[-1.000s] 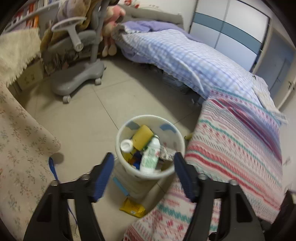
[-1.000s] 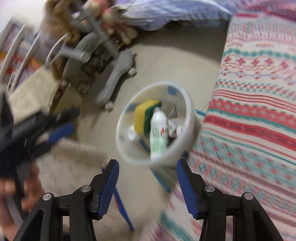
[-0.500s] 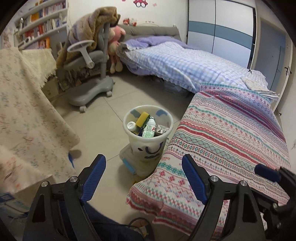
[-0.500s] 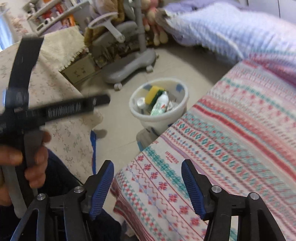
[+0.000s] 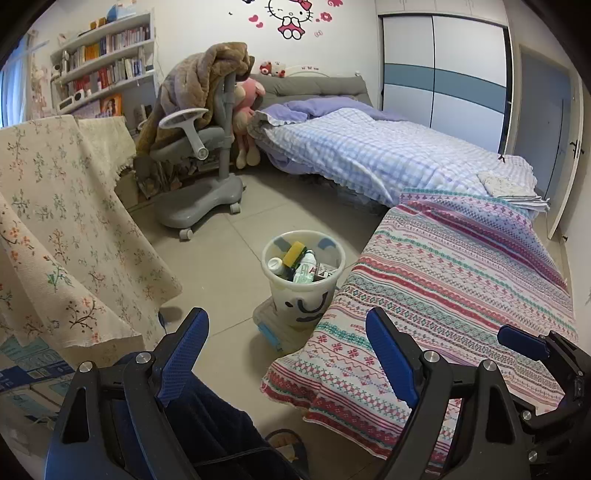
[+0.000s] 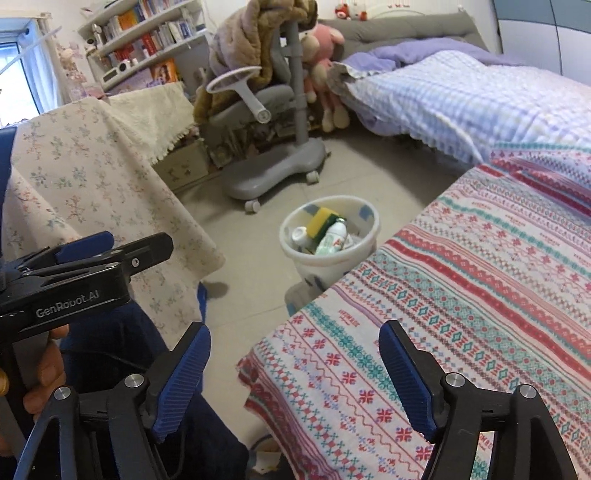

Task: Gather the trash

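Right wrist view alone: hand gripping left hand-held gripper; both hand-held grippers empty, jaws just widening.

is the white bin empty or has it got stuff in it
Not empty. The bin stands upright on the floor, holding a yellow sponge, a white bottle and other small items.

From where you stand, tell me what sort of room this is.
A child's bedroom, most likely. There is a bed with a checked quilt, a cartoon cat sticker on the wall above it, and shelves of books beside a grey desk chair.
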